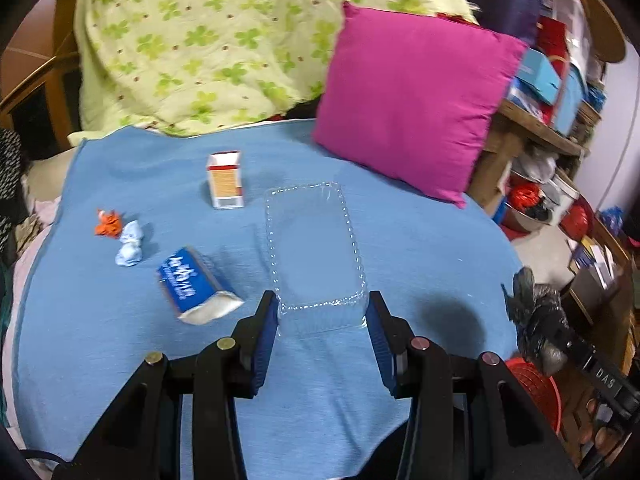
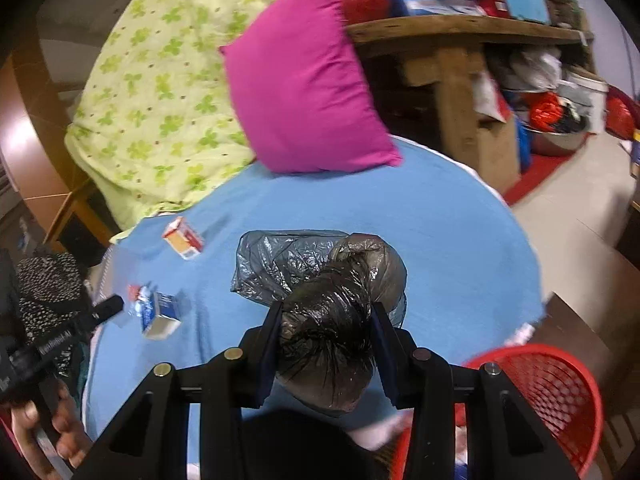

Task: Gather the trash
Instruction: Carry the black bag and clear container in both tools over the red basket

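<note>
Five scraps lie on the blue-covered bed [image 1: 420, 240]: left to right, an orange crumpled wrapper [image 1: 107, 223], a pale blue wad [image 1: 130, 244], a blue carton [image 1: 192, 286], an orange-and-white box [image 1: 225, 180]. The left gripper [image 1: 322, 316] clamps the clear plastic tray [image 1: 316, 248]; the right gripper [image 2: 325, 332] pinches a black plastic bag [image 2: 320, 280], near the red mesh basket [image 2: 552, 392]. Thin film could slip free; the flimsy tray might buckle.

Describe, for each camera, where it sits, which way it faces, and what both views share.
Left wrist: rides the left gripper, looks down over the blue cloth; its jaws hold the clear plastic tray.
Right wrist: rides the right gripper, which clamps the black trash bag; a hand shows low on the left.
Shared: pink pillow, orange-and-white carton, blue box.
</note>
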Action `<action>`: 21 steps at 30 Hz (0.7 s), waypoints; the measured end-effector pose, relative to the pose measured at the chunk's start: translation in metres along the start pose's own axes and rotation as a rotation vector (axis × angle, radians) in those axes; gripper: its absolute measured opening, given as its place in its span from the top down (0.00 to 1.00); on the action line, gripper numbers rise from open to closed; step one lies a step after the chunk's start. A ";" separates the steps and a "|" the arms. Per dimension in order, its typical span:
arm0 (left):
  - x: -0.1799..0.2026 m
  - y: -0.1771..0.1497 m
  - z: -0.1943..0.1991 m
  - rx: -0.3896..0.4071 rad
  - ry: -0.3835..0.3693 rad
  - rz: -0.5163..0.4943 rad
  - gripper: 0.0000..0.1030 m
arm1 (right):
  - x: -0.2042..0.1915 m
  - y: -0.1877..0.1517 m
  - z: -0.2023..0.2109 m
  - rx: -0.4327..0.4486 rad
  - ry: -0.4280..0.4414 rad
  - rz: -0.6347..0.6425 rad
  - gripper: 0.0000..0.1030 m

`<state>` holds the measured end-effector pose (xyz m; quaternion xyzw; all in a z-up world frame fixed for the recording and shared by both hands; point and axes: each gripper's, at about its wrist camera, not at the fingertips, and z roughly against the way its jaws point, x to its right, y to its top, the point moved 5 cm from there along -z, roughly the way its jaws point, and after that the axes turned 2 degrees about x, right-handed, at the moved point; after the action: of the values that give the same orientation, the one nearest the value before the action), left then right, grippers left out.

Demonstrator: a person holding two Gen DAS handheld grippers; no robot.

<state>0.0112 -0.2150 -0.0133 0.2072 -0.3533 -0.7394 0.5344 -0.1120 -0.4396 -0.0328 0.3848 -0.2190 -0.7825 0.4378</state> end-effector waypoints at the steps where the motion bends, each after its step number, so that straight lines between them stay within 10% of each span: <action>1: 0.005 -0.001 0.000 -0.001 -0.007 -0.008 0.55 | 0.011 -0.004 0.006 -0.003 -0.017 -0.015 0.57; 21: 0.103 -0.022 0.001 -0.052 -0.147 -0.161 0.55 | 0.112 -0.057 0.056 -0.040 -0.189 -0.145 0.57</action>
<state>-0.0394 -0.3067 -0.0216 0.1662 -0.3544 -0.8022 0.4509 -0.2213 -0.5050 -0.0832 0.3154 -0.2150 -0.8490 0.3653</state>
